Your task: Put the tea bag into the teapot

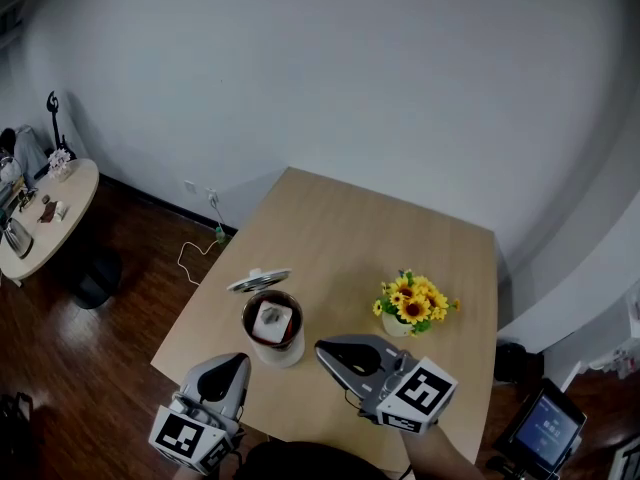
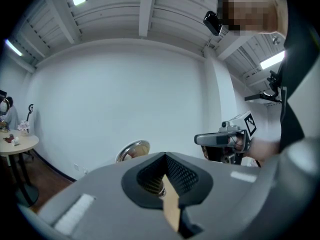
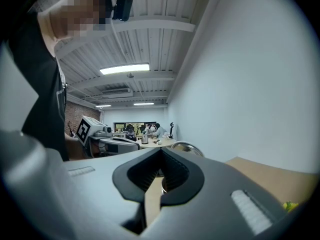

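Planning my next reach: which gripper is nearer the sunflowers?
The right gripper: its tip sits between teapot and sunflowers; the left gripper is on the teapot's other side.

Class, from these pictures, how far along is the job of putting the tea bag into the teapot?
Done, it seems: a white tea bag lies inside the open round white teapot, its silver lid off, just behind it. In hand: nothing; the left gripper and right gripper sit near the pot, jaws together and empty. Left: perhaps only replacing the lid.
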`<move>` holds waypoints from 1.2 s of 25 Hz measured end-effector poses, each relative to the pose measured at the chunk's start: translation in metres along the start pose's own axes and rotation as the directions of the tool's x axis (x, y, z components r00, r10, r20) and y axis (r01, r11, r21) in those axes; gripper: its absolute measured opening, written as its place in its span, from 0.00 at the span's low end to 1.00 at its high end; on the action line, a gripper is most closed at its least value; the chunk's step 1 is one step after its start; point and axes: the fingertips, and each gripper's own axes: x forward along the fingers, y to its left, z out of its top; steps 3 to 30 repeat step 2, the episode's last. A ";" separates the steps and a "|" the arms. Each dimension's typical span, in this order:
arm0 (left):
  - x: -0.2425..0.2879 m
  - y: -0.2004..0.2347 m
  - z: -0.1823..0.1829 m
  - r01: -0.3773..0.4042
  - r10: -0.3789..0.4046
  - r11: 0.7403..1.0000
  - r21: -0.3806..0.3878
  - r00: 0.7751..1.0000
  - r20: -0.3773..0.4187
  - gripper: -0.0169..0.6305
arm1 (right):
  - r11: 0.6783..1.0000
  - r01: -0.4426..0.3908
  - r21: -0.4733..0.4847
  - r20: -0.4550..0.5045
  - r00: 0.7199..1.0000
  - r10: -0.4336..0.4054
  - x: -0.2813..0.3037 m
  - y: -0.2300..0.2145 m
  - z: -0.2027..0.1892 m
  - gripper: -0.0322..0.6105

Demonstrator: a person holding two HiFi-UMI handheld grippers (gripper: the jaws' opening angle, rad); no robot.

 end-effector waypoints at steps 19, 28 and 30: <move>0.000 0.003 -0.001 -0.005 0.005 1.000 -0.009 1.000 0.004 0.03 | 1.000 -0.002 -0.002 -0.001 1.000 0.002 0.003 -0.001 0.000 0.05; 0.000 0.003 -0.001 -0.005 0.005 1.000 -0.009 1.000 0.004 0.03 | 1.000 -0.002 -0.002 -0.001 1.000 0.002 0.003 -0.001 0.000 0.05; 0.000 0.003 -0.001 -0.005 0.005 1.000 -0.009 1.000 0.004 0.03 | 1.000 -0.002 -0.002 -0.001 1.000 0.002 0.003 -0.001 0.000 0.05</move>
